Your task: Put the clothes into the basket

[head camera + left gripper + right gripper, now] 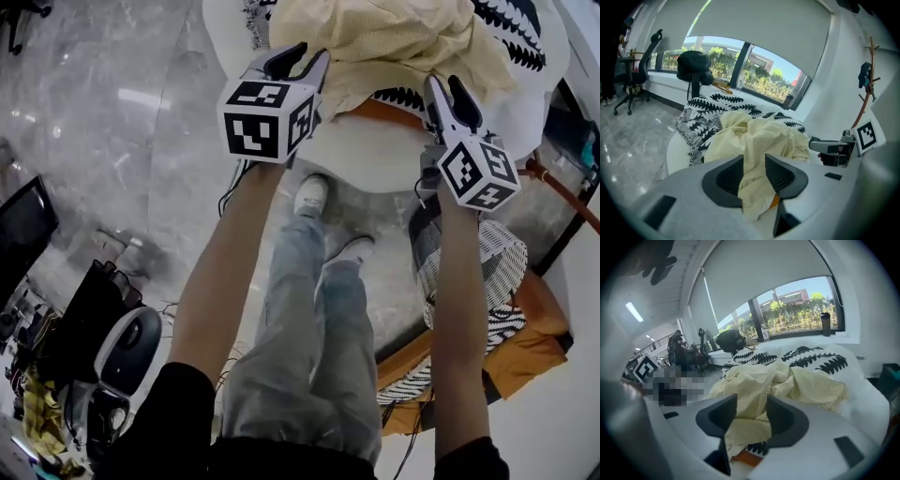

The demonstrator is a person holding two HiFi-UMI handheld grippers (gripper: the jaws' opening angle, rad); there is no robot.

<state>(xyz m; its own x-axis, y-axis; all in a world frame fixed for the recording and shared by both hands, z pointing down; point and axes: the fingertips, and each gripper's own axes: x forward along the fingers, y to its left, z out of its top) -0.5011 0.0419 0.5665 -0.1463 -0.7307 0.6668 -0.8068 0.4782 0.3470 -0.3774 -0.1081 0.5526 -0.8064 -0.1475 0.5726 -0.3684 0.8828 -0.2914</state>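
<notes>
A pale yellow checked garment [394, 42] lies heaped on a black-and-white leaf-print cloth [511, 28] in a white round basket [375, 159]. My left gripper [305, 58] reaches the heap's near left edge and my right gripper [450, 94] its near right edge. In the left gripper view a fold of the yellow garment [754, 140] hangs loosely between the parted jaws of the left gripper [753, 173]. The right gripper view shows the same: yellow fabric [754, 385] lies between the spread jaws of the right gripper [752, 416]. An orange piece [750, 458] peeks out beneath.
On the floor at the right lie a striped cloth [478, 272] and an orange cloth [525, 337]. The person's legs [309, 328] stand just before the basket. A monitor [19, 225] and clutter sit at the left. An office chair [637, 70] and a coat stand [869, 75] lie beyond.
</notes>
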